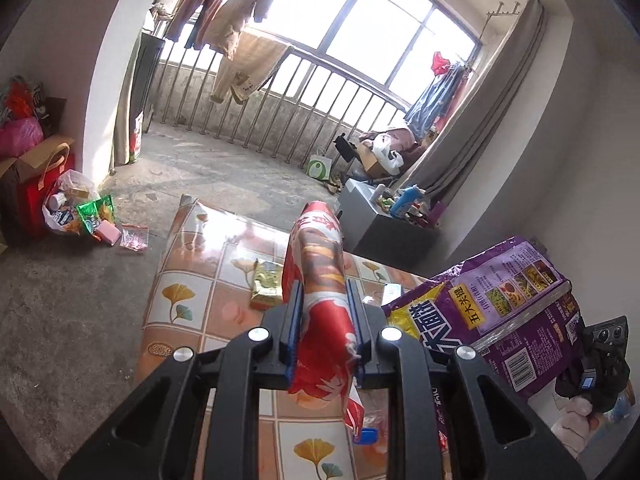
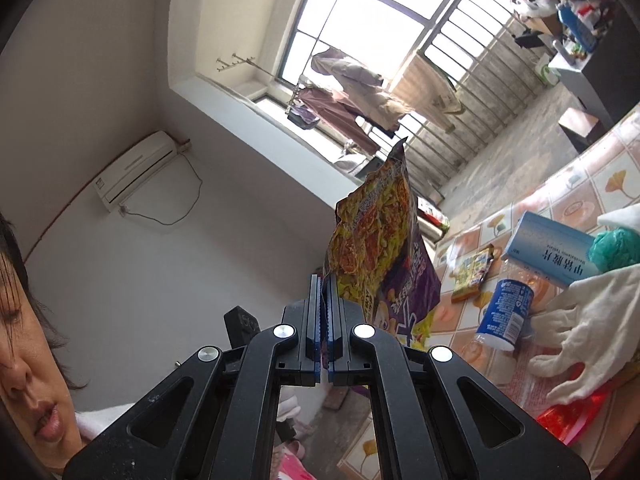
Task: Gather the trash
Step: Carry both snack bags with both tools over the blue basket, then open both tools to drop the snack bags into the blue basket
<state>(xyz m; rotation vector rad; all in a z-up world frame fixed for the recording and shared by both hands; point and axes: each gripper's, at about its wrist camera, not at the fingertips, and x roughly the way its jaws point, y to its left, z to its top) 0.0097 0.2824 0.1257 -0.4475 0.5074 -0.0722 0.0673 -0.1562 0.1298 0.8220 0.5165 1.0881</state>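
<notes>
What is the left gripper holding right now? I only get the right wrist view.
Observer: The left gripper is shut on a red wrapper, which sticks out past its fingertips.
Operator: Any trash pile nearby?
Observer: An open plastic bag holding packaging sits on the floor by the wall, with wrappers spilled beside it.
Operator: And my purple snack bag?
Observer: Its back, with a barcode, shows to the right of the red wrapper.

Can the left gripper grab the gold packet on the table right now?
Probably not: the left gripper is shut on a red wrapper, so its jaws are occupied. The gold packet itself lies uncovered on the table.
</notes>
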